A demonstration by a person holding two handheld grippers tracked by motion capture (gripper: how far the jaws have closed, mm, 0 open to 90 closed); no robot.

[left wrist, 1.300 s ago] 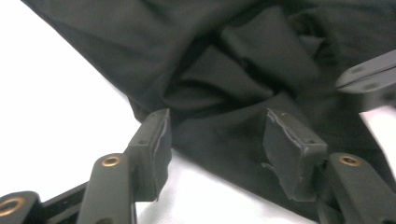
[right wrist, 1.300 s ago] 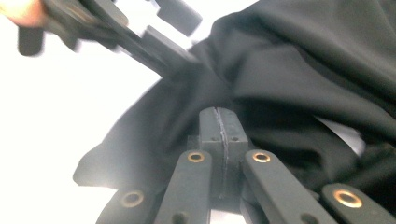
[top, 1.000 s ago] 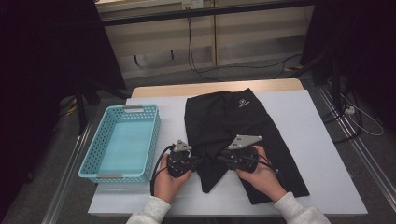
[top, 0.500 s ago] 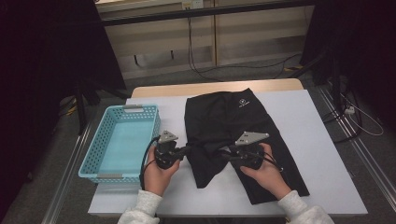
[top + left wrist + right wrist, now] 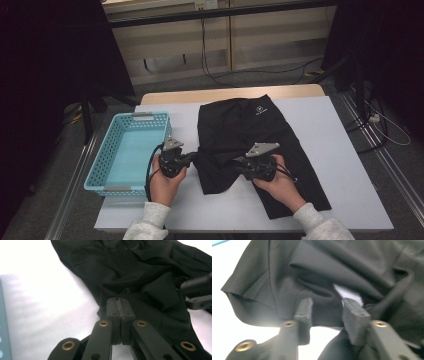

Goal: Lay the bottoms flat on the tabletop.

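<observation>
two grippers work one black fabric garment (image 5: 250, 135) spread flat on the white counter (image 5: 340, 165). left gripper (image 5: 120, 305): jaws fully closed, pinching the garment's edge, with the cloth extending ahead and to its right. right gripper (image 5: 325, 312): jaws partly apart and just been closing, a fold of cloth between them, pads not yet pressing. light blue plastic basket (image 5: 125, 155) sits just left of the left gripper.
</observation>
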